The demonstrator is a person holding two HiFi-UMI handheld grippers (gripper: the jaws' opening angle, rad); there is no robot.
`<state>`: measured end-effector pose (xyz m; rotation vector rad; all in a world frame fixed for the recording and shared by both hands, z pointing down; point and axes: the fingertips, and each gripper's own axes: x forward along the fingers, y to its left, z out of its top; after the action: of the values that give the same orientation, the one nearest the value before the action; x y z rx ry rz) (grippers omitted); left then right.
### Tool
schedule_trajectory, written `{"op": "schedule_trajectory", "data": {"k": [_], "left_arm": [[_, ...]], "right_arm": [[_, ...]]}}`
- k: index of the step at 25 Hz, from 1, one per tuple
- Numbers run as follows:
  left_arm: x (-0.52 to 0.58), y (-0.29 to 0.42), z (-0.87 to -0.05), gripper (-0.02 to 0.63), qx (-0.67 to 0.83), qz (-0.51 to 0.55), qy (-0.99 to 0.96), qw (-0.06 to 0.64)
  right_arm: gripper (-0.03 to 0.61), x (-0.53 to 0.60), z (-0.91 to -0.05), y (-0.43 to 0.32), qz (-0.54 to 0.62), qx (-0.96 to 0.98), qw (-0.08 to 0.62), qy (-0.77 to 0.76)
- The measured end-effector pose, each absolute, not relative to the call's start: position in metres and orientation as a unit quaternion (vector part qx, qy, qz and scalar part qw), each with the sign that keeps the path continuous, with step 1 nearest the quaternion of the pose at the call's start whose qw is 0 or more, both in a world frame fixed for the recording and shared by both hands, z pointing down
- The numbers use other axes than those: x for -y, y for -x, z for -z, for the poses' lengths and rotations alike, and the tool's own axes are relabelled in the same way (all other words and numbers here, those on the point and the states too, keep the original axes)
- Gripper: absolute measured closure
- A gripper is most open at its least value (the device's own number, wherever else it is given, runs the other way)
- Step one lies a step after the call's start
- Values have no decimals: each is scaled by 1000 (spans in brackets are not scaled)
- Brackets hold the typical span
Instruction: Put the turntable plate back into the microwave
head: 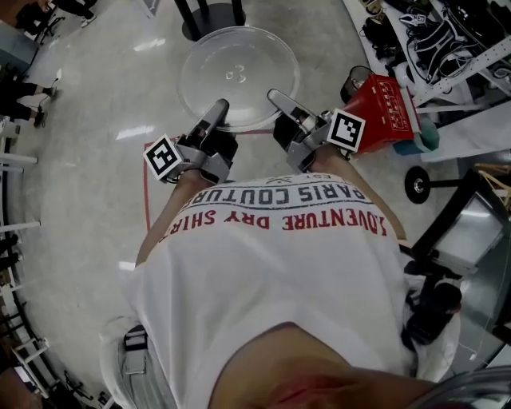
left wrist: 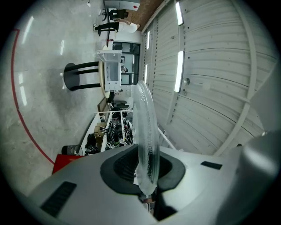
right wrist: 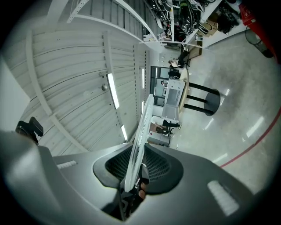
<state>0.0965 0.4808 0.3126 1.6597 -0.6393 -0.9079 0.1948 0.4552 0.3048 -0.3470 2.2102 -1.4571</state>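
A clear glass turntable plate (head: 239, 73) hangs level over the grey floor, held at its near rim from both sides. My left gripper (head: 217, 110) is shut on the rim's left part, my right gripper (head: 276, 99) on its right part. The left gripper view has the plate (left wrist: 145, 132) edge-on, rising from between the jaws of the left gripper (left wrist: 147, 178). It also stands edge-on (right wrist: 139, 140) in the right gripper (right wrist: 134, 170). A white microwave-like box (left wrist: 110, 70) sits on a black-legged stand ahead; the same box (right wrist: 172, 99) shows in the right gripper view.
The stand's black legs (head: 209, 14) rise just beyond the plate. A red box (head: 388, 112) stands to the right, with shelves of cables (head: 447, 36) behind it and a black wheel (head: 417, 185) nearer. A red line (head: 148, 200) marks the floor on the left.
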Motion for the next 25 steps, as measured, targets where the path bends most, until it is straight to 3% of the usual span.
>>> {"op": "schedule_trajectory", "data": {"k": [6, 14, 25], "left_arm": [[-470, -98, -310, 591, 277, 370, -712, 528], [-363, -74, -352, 591, 287, 361, -678, 572], [-111, 24, -383, 591, 292, 345, -674, 585]], "right_arm": [[523, -445, -312, -195, 532, -804, 238, 119], [523, -338, -355, -171, 578, -772, 225, 142], [523, -87, -385, -75, 594, -756, 225, 157]]}}
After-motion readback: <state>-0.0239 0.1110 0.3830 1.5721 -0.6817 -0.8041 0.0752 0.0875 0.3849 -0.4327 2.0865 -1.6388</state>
